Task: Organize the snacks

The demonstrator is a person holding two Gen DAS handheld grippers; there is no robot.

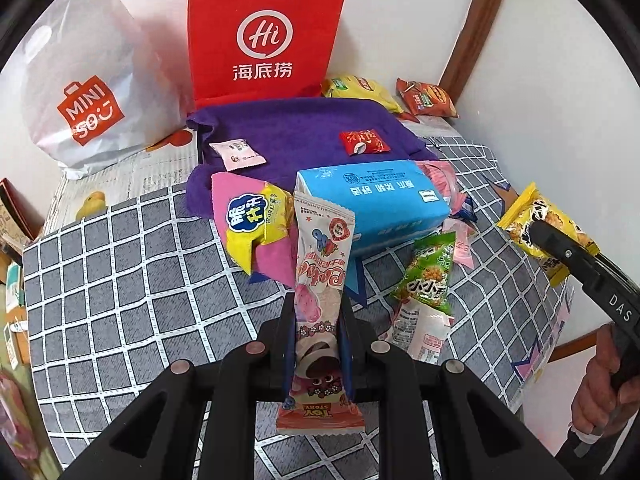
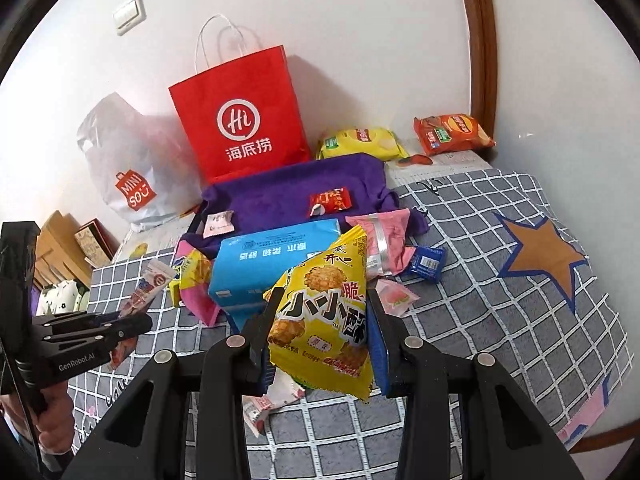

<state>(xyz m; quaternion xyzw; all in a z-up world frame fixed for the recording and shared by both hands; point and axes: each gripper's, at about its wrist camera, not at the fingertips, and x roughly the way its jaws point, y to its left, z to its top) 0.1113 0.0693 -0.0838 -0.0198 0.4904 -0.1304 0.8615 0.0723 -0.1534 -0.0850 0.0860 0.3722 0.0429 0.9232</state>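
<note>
Standing by the wall, red paper bag [image 2: 240, 120] beside white plastic bag [image 2: 120, 168].

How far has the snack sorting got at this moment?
Looks early. Two small packets lie on the purple cloth. In hand: left claw grips the pink strawberry packet, right claw the yellow packet. The green packet and others remain scattered.

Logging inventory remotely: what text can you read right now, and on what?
"Hi 海底捞": red paper bag
"MINISO": white plastic bag
"TOY STORY": pink packet in left gripper
"小小酥": yellow packet in right gripper
"GenRobot.AI": left gripper body
Blue box: unreadable.
</note>
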